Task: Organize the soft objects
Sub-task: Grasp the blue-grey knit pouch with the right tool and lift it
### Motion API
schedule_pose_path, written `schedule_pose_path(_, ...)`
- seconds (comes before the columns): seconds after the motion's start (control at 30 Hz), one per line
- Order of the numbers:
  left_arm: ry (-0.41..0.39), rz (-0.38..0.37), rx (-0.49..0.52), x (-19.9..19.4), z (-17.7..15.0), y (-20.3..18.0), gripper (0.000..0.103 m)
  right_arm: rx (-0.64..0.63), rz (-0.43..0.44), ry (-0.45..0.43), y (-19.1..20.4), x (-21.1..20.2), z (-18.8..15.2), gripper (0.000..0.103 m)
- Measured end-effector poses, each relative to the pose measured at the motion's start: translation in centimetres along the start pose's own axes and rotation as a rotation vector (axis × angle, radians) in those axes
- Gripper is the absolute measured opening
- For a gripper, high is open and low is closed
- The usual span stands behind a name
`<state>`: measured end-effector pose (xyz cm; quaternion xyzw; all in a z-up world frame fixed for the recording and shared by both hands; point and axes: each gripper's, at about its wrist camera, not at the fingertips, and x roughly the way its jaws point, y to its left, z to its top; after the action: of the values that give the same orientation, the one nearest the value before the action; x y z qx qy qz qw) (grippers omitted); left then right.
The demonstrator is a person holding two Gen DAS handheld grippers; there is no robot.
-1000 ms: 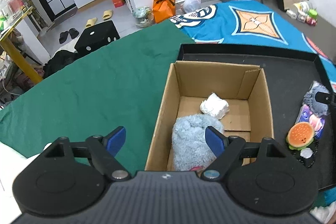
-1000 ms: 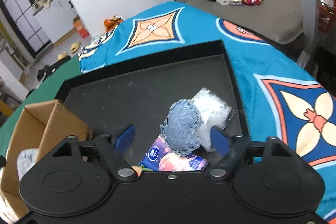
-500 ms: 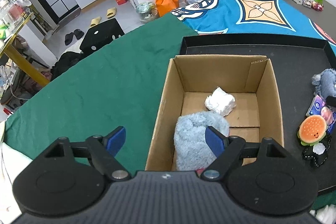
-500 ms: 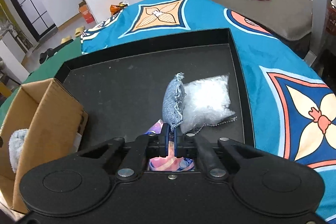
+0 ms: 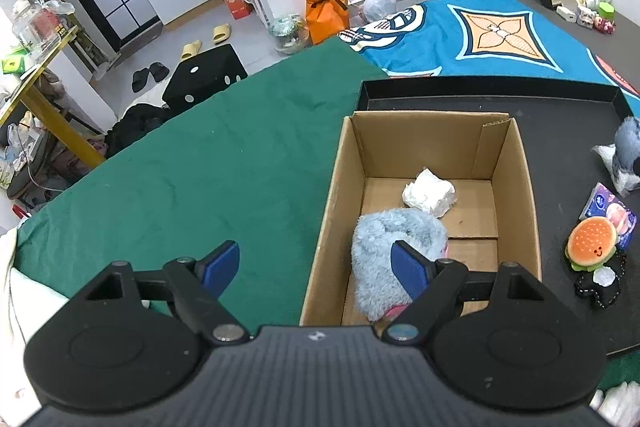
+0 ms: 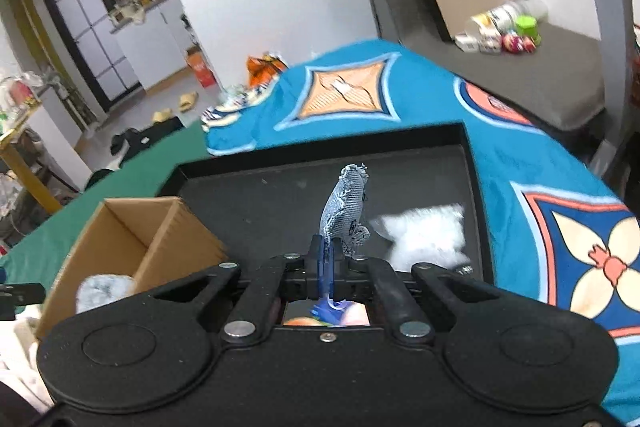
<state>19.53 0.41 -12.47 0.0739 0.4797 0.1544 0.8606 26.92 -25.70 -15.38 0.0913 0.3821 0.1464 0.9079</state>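
Tray-side carton [image 5: 524,183]: fluffy toy [image 5: 394,239], tissue [image 5: 428,191]

I see a table under a green cloth [image 5: 208,163], with a blue patterned cloth [image 5: 496,35] over its far end. A shallow black tray [image 5: 560,107] lies across both. On the tray sit a cardboard box [image 5: 332,211], a burger plush [image 5: 591,242], a tissue pack [image 5: 608,205] and a clear stuffing bag [image 6: 424,231].

Your right gripper [image 6: 326,254] pinches a denim patch [image 6: 345,209] above the black tray [image 6: 280,203], a white bag [image 6: 424,233] just beside it.
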Motion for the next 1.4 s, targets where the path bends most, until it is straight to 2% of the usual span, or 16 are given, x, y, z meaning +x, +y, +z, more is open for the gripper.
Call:
schedule_pose_path(0.5, -0.026, -0.06, -0.026, 0.4, -1.2, 1.7, 0.082, -0.104, 0.076, -0.035, 5.4, -1.5, 0.4, 0.002)
schedule_pose_path(0.77, -0.048, -0.121, -0.041, 1.6, -2.2, 2.7, 0.081, -0.147, 0.091, -0.043, 8.3, -1.6, 0.6, 0.002)
schedule_pose_path(0.9, -0.035, -0.172, -0.076, 2.5, -2.4, 3.3, 0.077, -0.169, 0.098, -0.044, 9.8, -1.5, 0.8, 0.002)
schedule_pose_path(1.0, -0.028, -0.201, -0.105, 3.0, -2.4, 3.7, 0.065, -0.195, 0.1, -0.034, 11.1, -1.2, 0.7, 0.002)
schedule_pose_path(1.07, -0.009, -0.202, -0.127, 3.7, -2.6, 3.9, 0.049, -0.205, 0.106, -0.018, 11.8, -0.9, 0.6, 0.002)
schedule_pose_path(1.27, 0.003, -0.254, -0.156, 4.8, -3.1, 4.5, 0.017, -0.24, 0.091, 0.014, 14.7, 0.5, 1.1, 0.003)
schedule_pose_path(1.33, 0.007, -0.268, -0.143, 5.3, -3.3, 4.4, 0.01, -0.255, 0.079, 0.027, 15.7, 1.1, 1.3, 0.009)
schedule_pose_path(1.37, 0.004, -0.267, -0.143, 5.5, -3.4, 4.6, 0.01, -0.264, 0.07, 0.035, 16.1, 1.3, 1.3, 0.015)
schedule_pose_path(1.4, 0.0, -0.268, -0.147, 5.6, -3.5, 4.7, 0.009, -0.267, 0.066, 0.036, 16.2, 1.4, 1.3, 0.015)
